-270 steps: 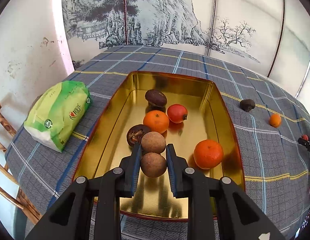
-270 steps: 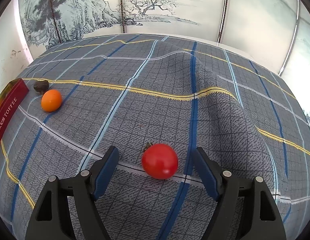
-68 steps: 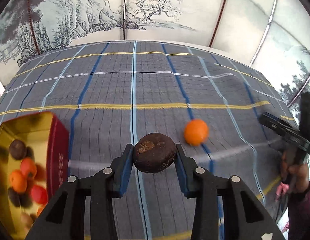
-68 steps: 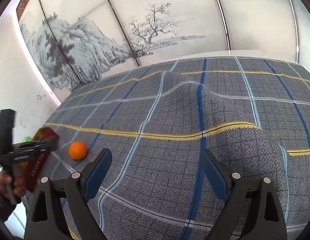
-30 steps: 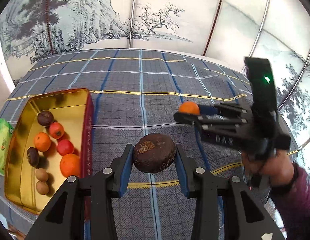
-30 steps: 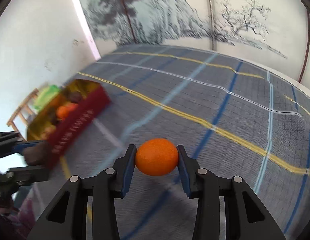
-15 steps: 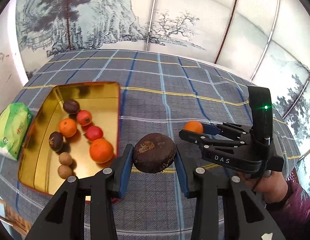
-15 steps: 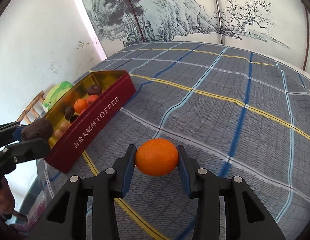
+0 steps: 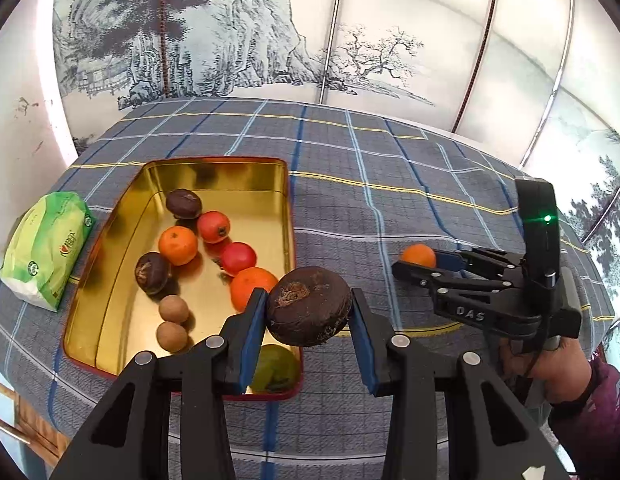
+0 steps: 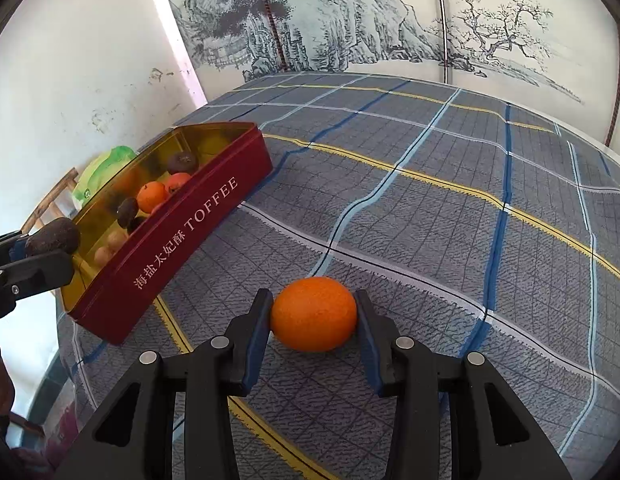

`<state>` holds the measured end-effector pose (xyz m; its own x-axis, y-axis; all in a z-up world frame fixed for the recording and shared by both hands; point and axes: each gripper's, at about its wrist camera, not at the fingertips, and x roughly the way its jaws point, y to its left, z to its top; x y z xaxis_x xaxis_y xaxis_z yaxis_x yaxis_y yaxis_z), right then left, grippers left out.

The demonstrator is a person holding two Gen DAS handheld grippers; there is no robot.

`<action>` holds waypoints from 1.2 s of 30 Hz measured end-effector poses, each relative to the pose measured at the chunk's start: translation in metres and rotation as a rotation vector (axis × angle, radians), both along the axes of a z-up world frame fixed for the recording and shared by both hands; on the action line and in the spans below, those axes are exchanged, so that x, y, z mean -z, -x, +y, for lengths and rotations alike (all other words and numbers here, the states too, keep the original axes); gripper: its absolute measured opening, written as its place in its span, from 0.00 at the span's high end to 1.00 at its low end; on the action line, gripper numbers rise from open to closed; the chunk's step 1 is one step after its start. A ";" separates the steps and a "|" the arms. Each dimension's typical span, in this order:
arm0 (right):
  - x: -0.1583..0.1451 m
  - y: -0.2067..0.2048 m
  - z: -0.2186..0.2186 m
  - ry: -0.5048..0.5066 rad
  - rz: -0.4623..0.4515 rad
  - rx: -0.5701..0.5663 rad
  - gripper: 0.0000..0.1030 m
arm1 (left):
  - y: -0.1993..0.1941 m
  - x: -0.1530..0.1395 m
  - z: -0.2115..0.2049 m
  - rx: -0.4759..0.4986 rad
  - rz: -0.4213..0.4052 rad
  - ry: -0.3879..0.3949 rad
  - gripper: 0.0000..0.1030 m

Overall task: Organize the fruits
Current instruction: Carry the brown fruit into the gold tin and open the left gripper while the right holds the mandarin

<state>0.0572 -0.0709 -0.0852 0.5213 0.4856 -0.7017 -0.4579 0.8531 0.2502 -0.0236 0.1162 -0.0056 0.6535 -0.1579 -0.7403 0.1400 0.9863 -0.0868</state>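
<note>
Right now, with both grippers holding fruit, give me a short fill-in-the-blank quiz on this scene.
1. The left gripper is shut on a dark ____ fruit.
2. The right gripper grips a small ____.
3. The English word on the red tin is ____.
4. Beside the tin lies a ____ packet.

Answers: brown; orange; TOFFEE; green

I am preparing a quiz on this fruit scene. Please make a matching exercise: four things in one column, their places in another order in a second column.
Things:
1. dark brown fruit
2. small orange
3. two round tan fruits
4. green packet

Places:
A. on the cloth beside the tin
B. in the right claw
C. inside the gold tin
D. in the left claw

Pairs: 1-D, 2-B, 3-C, 4-A
</note>
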 end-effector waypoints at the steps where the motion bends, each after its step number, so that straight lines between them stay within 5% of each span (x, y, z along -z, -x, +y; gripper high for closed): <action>1: 0.000 0.000 -0.001 -0.004 0.003 0.003 0.59 | 0.000 0.000 0.001 -0.004 -0.001 -0.002 0.65; 25: 0.004 -0.003 -0.004 -0.015 0.020 0.009 0.59 | 0.002 0.016 0.069 -0.172 0.012 -0.016 0.65; 36: 0.005 -0.003 -0.003 -0.015 0.021 0.009 0.59 | -0.009 0.016 0.066 -0.158 0.009 -0.035 0.65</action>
